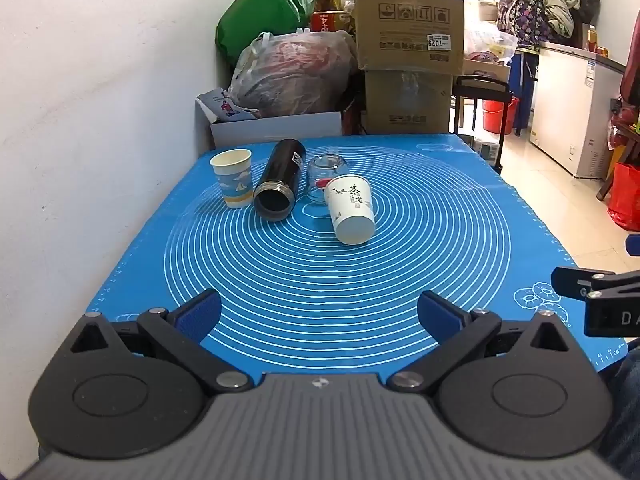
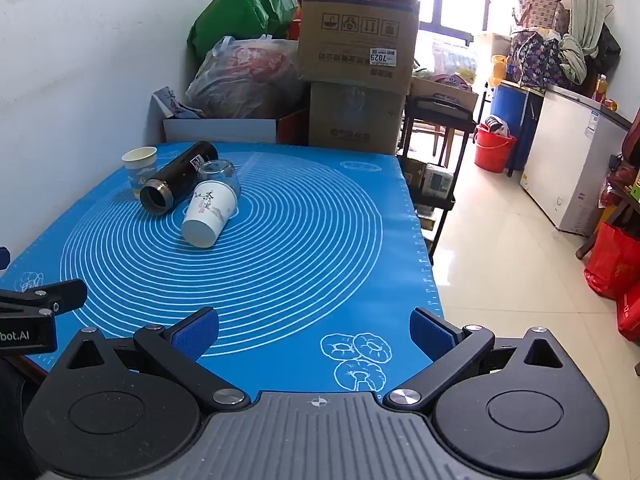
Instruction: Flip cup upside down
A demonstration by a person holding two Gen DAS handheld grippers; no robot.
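The likely target is the upright paper cup (image 1: 232, 178) with the blue sailboat print, standing mouth-up at the far left of the blue mat (image 1: 360, 304), close to the wall. That is a judgement; 4 vessels sit there and the task names only 1 cup. Just to its right lies a black flask (image 1: 280, 184) on its side, mouth toward the near edge, so a gripper finger coming in on that side could knock it rolling. Right of the flask stands an inverted glass (image 1: 326, 176), and touching or just in front of it a white paper cup (image 1: 352, 210) lies tipped over, base toward the camera. Thin paper walls may crush under a hard squeeze.

The left gripper (image 1: 320, 314) and right gripper (image 2: 314, 330) both hang over the near end of the worktop, jaws spread wide, holding nothing, well apart from the cluster. The wall leaves little room to rotate.
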